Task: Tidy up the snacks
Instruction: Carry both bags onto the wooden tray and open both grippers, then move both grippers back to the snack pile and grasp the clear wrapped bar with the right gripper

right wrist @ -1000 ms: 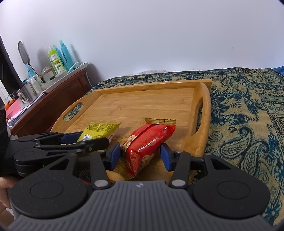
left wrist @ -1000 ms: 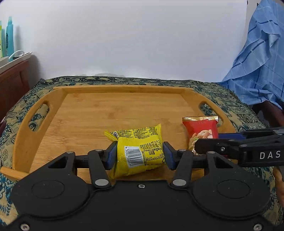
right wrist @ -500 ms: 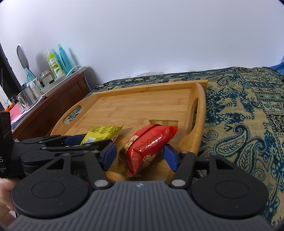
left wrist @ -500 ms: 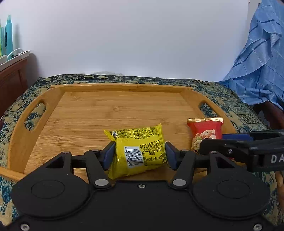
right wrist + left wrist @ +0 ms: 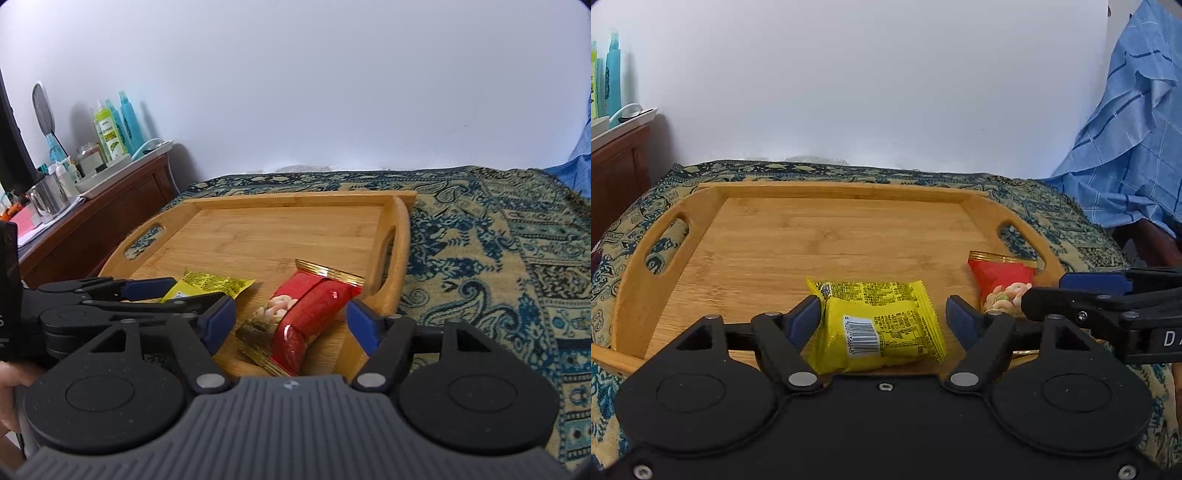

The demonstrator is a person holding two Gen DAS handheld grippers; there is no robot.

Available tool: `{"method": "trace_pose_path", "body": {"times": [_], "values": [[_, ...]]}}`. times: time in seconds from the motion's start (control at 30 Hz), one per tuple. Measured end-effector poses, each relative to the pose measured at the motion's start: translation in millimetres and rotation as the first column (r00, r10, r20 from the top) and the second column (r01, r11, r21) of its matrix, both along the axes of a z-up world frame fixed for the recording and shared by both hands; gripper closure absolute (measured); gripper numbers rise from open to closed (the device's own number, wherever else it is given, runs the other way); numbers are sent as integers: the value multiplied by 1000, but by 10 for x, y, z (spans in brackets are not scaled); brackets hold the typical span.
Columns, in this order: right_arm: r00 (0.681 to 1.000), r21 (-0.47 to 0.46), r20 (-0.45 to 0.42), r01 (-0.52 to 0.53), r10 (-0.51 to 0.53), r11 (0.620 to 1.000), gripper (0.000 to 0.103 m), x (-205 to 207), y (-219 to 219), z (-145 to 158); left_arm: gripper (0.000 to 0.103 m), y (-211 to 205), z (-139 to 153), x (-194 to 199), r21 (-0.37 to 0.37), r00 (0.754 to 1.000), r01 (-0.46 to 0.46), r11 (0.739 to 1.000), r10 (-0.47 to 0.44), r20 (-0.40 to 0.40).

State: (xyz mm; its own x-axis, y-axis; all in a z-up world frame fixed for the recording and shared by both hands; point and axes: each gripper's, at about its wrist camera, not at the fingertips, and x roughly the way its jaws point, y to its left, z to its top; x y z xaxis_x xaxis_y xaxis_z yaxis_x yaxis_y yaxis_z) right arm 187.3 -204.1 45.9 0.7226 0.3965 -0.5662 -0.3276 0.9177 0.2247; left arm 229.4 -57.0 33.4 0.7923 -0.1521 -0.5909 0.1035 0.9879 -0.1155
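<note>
A: What is the biggest thing in view?

B: A paisley-patterned blue and tan cloth (image 5: 480, 258), with a rectangular bamboo tray with cut-out handles (image 5: 849, 190) lying on it.

A: And the snacks?

B: 2 packets lie on the tray's near edge. A crinkled yellow foil snack packet with a barcode (image 5: 879, 325) lies left of a red foil snack packet with gold-trimmed ends (image 5: 310, 314), which sits beside the tray's right handle.

A: What are the grippers doing?

B: The left gripper (image 5: 882, 321) has its blue pads spread wide on either side of the yellow packet. The right gripper (image 5: 290, 321) is likewise spread wide around the red one. Neither grips anything.

A: How far along is the task?

B: Both packets appear placed, side by side. Whether more snacks wait elsewhere cannot be told.

A: What changed in the last second?

B: Both grippers held their packets 1 second ago; the pads have since parted and drawn back slightly.
</note>
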Motion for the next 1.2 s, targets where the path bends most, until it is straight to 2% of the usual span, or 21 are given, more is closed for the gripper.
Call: {"method": "trace_pose_path", "body": {"times": [0.3, 0.47, 0.57, 0.7, 0.83, 1.03, 1.2], "values": [[998, -27, 33, 54, -53, 998, 23, -133, -13, 110, 20, 28, 158, -211, 25, 999, 23, 999, -24, 39], [994, -16, 63, 94, -92, 995, 21, -257, 6, 177, 19, 85, 202, -381, 25, 999, 25, 999, -26, 38], [991, -40, 87, 102, -98, 994, 20, -339, 56, 207, 13, 156, 265, -532, 17, 998, 38, 999, -39, 47], [988, -45, 99, 123, -118, 991, 19, -473, 122, 231, 9, 205, 388, -761, 39, 996, 40, 998, -43, 81], [981, -65, 110, 169, -162, 983, 17, -643, 193, 250, 8, 247, 512, -945, 28, 992, 37, 999, -40, 120], [962, -3, 118, 249, -247, 969, 15, -847, 178, 301, 4, 291, 603, -1167, 56, 988, 35, 998, -43, 148], [956, 10, 118, 271, -270, 963, 15, -935, 208, 266, 4, 356, 625, -1316, 87, 985, 27, 996, -41, 167]]}}
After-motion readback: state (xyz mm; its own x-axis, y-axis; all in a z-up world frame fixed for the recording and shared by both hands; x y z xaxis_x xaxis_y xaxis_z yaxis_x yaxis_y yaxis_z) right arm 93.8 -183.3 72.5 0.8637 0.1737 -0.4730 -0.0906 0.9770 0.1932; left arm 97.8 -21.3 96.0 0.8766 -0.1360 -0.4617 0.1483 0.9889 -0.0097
